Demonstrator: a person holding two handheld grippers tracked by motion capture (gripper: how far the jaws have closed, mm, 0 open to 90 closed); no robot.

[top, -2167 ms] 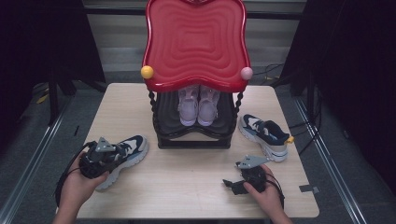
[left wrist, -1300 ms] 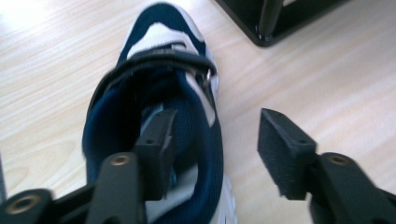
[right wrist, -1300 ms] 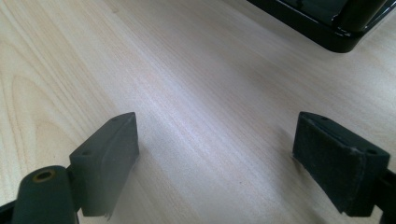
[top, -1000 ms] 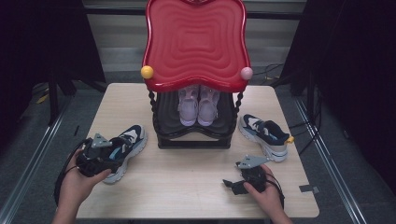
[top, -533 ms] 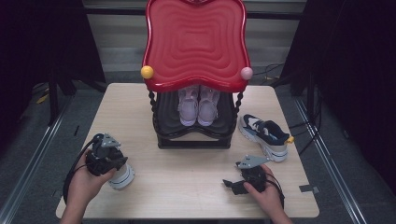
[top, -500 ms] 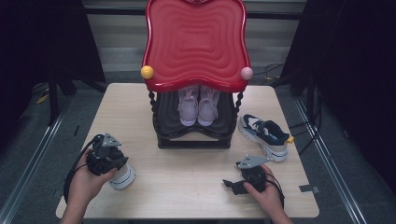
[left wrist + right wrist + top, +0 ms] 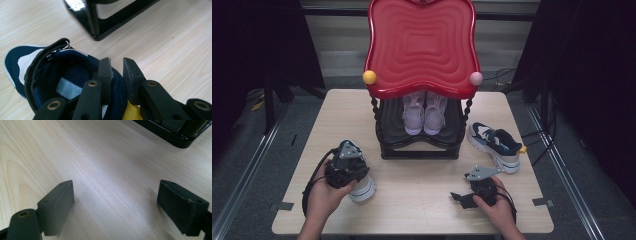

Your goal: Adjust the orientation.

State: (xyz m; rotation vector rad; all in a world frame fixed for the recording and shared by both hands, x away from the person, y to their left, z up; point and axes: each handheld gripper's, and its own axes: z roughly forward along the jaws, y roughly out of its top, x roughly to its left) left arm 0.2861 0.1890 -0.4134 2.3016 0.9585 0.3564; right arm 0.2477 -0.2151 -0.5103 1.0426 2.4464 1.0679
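A navy and white sneaker [image 7: 362,189] lies at the near left of the table under my left gripper [image 7: 346,167]. In the left gripper view my left gripper [image 7: 116,61] has just been closing, and its pads now pinch the padded heel collar of the sneaker [image 7: 50,75], one jaw inside the shoe and one outside. A matching sneaker [image 7: 494,142] rests at the right, beside the rack. My right gripper [image 7: 460,196] sits on the table near the front edge, and in its own view the right gripper [image 7: 115,195] stands open over bare wood.
A black shoe rack [image 7: 419,150] with a red wavy top [image 7: 421,45] stands at the table's middle back, with a pale pink pair [image 7: 424,112] on its shelf. Its black foot [image 7: 97,22] is close ahead of the held shoe. Bare wooden table [image 7: 417,200] lies between the hands.
The left hand has drawn the navy sneaker toward the near edge and a little right, turning it under the hand. The right hand has stayed put.
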